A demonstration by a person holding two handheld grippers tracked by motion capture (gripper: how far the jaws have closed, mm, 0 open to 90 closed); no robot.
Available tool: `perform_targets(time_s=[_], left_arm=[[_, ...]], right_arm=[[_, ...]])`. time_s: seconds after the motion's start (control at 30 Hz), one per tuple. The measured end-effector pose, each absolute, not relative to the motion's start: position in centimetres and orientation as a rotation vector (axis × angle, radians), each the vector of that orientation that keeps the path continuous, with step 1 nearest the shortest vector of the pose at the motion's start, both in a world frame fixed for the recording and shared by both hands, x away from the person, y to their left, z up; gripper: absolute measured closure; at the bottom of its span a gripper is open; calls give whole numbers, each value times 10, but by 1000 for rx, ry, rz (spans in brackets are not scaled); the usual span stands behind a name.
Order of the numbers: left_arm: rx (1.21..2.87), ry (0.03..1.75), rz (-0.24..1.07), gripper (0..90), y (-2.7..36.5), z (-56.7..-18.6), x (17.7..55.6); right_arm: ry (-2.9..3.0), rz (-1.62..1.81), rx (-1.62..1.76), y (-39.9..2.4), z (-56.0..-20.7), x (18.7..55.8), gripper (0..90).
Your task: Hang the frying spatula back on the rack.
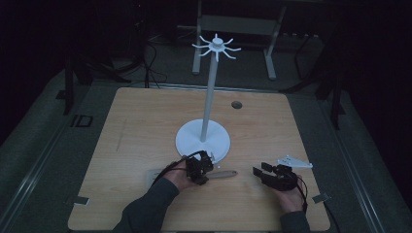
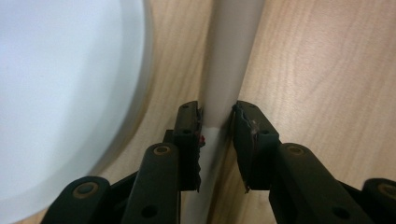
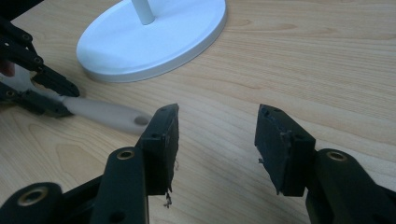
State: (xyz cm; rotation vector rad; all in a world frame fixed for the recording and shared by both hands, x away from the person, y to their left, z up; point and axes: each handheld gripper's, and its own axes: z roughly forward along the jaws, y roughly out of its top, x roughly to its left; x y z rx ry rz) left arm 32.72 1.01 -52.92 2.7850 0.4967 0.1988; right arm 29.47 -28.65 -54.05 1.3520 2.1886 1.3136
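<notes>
Left gripper [image 2: 217, 121] pinching utensil handle [image 2: 229, 60] lying flat on table [image 1: 145, 126], probably for lifting to hook stand [image 1: 203, 138]; right gripper [image 3: 217, 126] spread, empty, waiting beside.

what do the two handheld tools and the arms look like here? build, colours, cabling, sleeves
Both are black two-jaw linkage tools with round pivot pins and blocky, worn black pads. The left tool has a red spot by one pad and a black cable looping back along a dark long sleeve. The right tool carries a pale grey three-cornered plate on top and a thin black cable; its sleeve cuff is dark.
</notes>
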Motion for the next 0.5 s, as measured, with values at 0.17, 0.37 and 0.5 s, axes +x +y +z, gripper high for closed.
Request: perform_targets(time_s=[0.17,0.37,0.5], left_arm=[[2805,509,209,735,7,-528,332],[2806,542,194,743,7,-528,338],[2851,523,178,738,2,-527,341]], right_arm=[[2186,1311,1358,-287,-541,295,495],[2181,1307,1378,-289,-542,296,492],[2181,1305,1393,-289,-542,296,486]])
